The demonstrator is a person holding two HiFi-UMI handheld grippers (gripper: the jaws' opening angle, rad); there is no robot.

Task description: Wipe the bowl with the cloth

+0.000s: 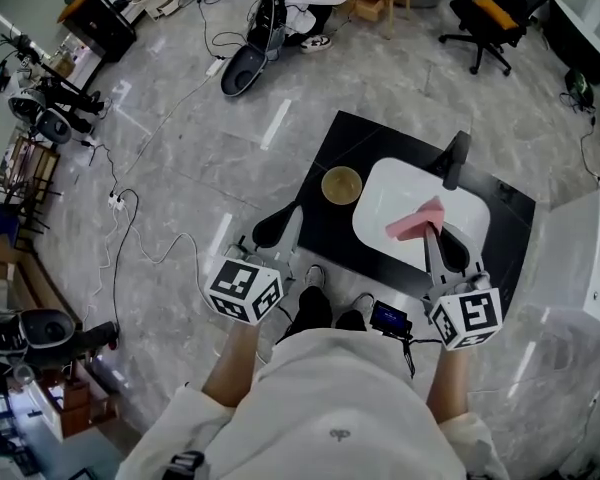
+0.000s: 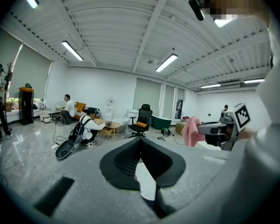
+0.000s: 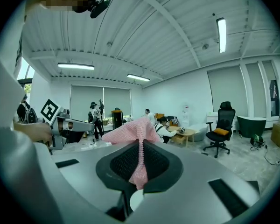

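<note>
Our left tongs (image 1: 276, 226) are pressed together with nothing between them, raised beside the left edge of the black mat (image 1: 330, 148). Our right tongs (image 1: 435, 230) pinch the pink cloth (image 1: 416, 225), which sticks up from the jaws above the white tray (image 1: 400, 183). The 1 bowl (image 1: 341, 185) sits upright on the mat, just left of the tray, apart from both tongs and the cloth.

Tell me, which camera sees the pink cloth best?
The right gripper view: the pink cloth is close up, pinched by the right gripper. The head view shows it small, from above. The left gripper view shows only a small pink lump far off.
</note>
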